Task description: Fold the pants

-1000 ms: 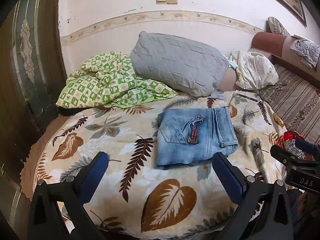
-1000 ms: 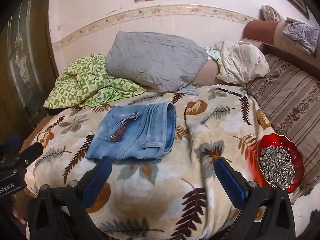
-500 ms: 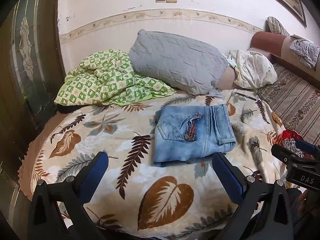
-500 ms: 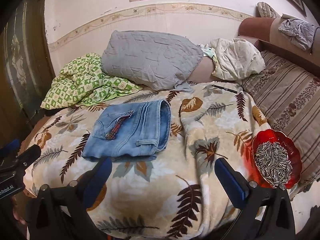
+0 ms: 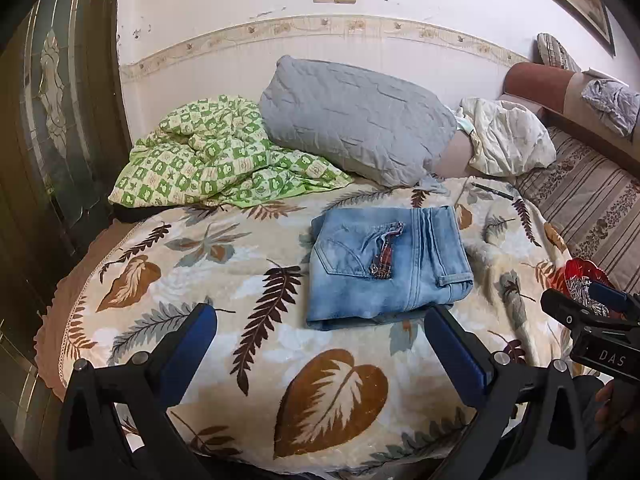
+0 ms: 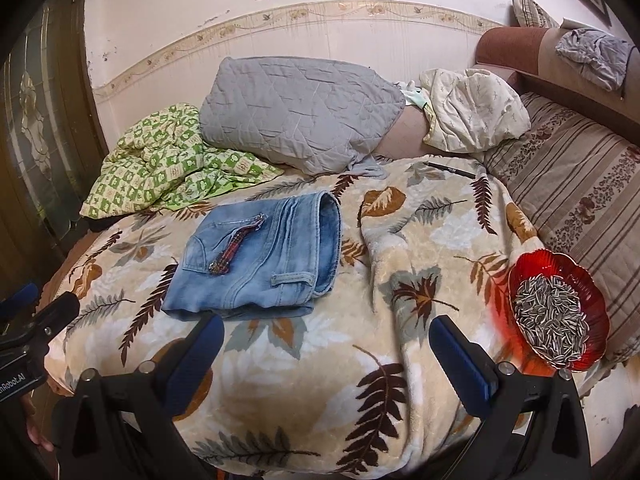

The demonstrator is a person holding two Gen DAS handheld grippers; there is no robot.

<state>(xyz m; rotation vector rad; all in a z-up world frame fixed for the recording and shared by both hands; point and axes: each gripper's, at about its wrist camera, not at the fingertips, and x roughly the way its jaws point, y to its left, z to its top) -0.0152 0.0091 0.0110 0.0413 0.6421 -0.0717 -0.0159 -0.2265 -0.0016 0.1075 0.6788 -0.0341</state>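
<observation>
Left wrist view: left gripper fingers spread wide, empty, level over bed edge | folded pants just beyond fingertips, slightly right, long axis front-to-back | right wrist view: right gripper equally wide, empty; pants ahead-left, about as near.

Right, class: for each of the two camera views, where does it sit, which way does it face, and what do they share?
Left wrist: sits on the left gripper, faces the bed's left part; jaws wide open, right gripper at right edge.
Right wrist: sits on the right gripper, faces the bed's right part; open jaws, left gripper at left edge.
Shared: folded jeans, grey pillow, red bowl.
</observation>
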